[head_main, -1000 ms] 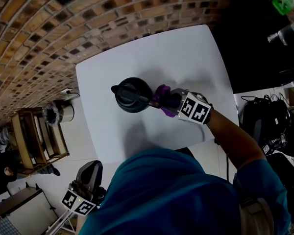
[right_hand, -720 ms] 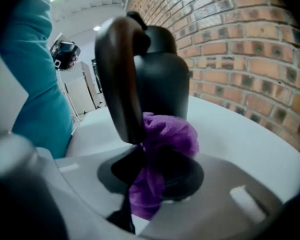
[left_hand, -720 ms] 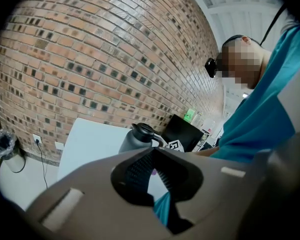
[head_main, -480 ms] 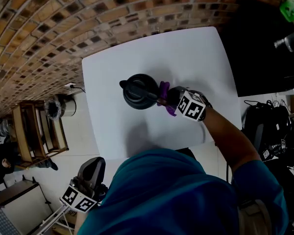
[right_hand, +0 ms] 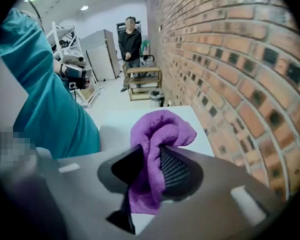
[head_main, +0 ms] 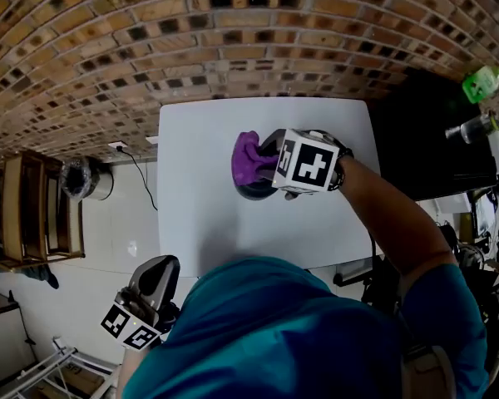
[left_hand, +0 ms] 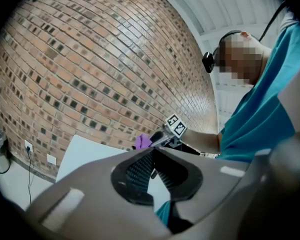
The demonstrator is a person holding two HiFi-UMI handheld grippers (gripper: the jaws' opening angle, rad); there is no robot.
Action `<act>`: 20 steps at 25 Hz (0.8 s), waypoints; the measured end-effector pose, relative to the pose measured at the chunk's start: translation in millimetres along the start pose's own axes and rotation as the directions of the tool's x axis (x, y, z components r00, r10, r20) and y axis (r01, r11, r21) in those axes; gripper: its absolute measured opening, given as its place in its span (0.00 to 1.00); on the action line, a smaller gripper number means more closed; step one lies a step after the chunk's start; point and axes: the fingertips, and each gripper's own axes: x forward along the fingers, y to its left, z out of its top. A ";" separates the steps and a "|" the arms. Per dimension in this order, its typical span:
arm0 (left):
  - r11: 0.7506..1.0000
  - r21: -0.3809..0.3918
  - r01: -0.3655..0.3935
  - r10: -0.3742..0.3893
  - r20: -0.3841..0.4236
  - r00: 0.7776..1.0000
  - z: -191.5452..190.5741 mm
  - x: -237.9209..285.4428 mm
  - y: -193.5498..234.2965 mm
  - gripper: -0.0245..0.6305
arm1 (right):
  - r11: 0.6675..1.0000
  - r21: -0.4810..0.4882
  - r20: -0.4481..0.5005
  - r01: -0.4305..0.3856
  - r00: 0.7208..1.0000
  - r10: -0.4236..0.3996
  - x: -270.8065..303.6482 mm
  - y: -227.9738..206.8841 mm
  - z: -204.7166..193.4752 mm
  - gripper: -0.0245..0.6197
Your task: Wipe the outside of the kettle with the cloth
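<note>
Right gripper presses the purple cloth onto the kettle; left gripper hangs idle off the table.

Head view: the kettle stands near the middle of the white table, mostly covered by the cloth and by the right gripper, whose marker cube sits above it; the left gripper is low beside the person's torso, well apart from the table. Left gripper view: the left gripper has its jaws meeting at the tips with nothing between them, pointed toward the table and the brick wall. Right gripper view: the right gripper is clamped on a bunched fold of the cloth, which bulges above the jaws and hangs below them; the kettle itself is not visible here.
</note>
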 end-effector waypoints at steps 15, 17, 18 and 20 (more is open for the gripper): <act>0.997 -0.067 0.032 -0.023 0.135 0.991 15.9 -41.9 39.1 0.04 | 0.986 0.155 -0.186 -0.064 0.978 0.093 -5.8 29.2 -43.6 0.21; 0.997 -0.063 0.043 -0.034 0.143 0.989 18.1 -41.9 40.5 0.04 | 0.987 0.151 -0.187 -0.055 0.979 0.083 -0.8 27.4 -38.3 0.21; 0.997 -0.058 0.047 -0.038 0.146 0.988 19.3 -42.4 40.9 0.04 | 0.988 0.146 -0.188 -0.050 0.979 0.077 1.9 26.0 -35.3 0.20; 0.998 -0.047 0.051 -0.043 0.152 0.987 21.4 -44.9 41.3 0.04 | 0.991 0.133 -0.191 -0.031 0.980 0.057 5.5 22.1 -30.4 0.20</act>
